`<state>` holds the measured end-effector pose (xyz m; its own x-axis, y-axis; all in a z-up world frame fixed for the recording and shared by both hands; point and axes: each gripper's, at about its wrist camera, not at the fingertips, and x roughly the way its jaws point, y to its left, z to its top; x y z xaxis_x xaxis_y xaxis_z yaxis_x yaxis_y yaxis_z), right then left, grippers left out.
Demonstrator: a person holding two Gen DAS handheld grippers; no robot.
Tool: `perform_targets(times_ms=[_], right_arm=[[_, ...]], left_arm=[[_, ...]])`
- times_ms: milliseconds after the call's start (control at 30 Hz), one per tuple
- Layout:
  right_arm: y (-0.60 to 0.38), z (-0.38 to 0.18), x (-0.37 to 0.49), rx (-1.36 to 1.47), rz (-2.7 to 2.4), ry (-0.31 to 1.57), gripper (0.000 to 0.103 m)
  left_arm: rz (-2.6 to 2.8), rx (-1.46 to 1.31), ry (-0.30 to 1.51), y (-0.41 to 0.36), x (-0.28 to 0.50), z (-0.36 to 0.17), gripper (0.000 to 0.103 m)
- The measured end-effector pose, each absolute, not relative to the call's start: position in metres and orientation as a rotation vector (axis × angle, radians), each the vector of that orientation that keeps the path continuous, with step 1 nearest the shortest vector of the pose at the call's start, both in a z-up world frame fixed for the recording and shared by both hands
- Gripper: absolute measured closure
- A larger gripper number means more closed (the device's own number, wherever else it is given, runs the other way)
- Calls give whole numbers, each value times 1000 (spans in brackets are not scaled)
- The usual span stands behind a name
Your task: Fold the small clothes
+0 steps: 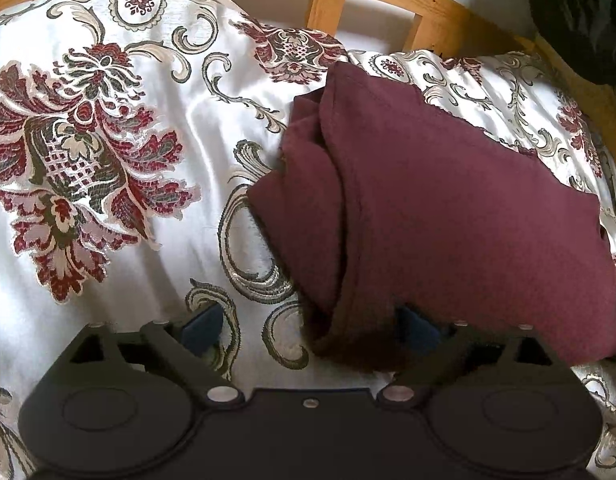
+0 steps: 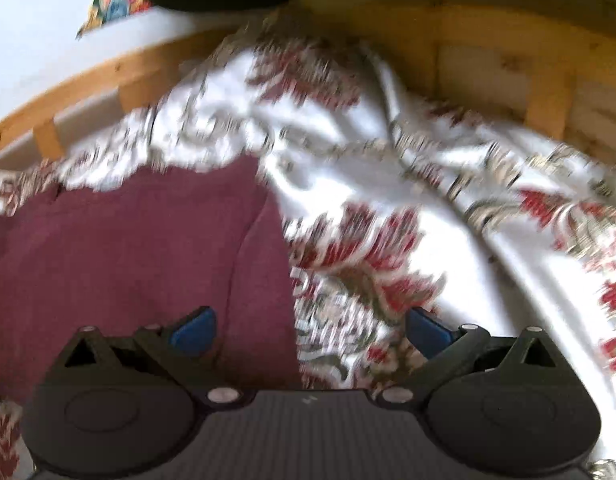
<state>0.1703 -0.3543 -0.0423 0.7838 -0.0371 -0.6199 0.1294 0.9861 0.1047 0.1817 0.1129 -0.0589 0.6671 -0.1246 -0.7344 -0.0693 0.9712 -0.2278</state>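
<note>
A maroon garment [image 1: 448, 208], folded into a thick bundle, lies on the floral bedspread [image 1: 127, 240]. In the left wrist view it fills the right half, with a hemmed flap folded over its left side. My left gripper [image 1: 312, 328] stands wide open, and the bundle's near corner lies between the blue pads. The right pad [image 1: 418, 330] is partly hidden by cloth, and neither pad presses. The right wrist view is blurred. There the garment [image 2: 127, 260] lies at the left. My right gripper [image 2: 311, 331] is open above its right edge, with nothing gripped.
A slatted wooden bed frame [image 1: 328, 4] runs along the far side, also the bed frame [image 2: 508, 40] in the right wrist view. A dark bulky object [image 1: 580, 12] sits beyond it at the top right. The bedspread is rumpled to the garment's right [image 2: 428, 200].
</note>
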Motion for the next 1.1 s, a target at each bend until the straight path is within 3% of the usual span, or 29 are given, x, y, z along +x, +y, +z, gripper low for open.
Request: perform_targets(times_ms=[267, 433, 633, 900, 1100], right_arm=[[-313, -27, 153, -17, 85, 386, 0], [-266, -39, 154, -149, 291, 318, 0], [-226, -47, 158, -218, 344, 307, 0], [-208, -71, 169, -302, 389, 494, 0], [-215, -74, 177, -239, 410, 536, 0]], left_arm=[[-72, -220, 697, 121, 181, -33, 1], [-76, -179, 711, 118, 212, -31, 1], [-128, -131, 757, 113, 247, -32, 1], [-76, -198, 844, 122, 255, -45, 1], [-100, -208, 830, 130, 249, -40, 13]])
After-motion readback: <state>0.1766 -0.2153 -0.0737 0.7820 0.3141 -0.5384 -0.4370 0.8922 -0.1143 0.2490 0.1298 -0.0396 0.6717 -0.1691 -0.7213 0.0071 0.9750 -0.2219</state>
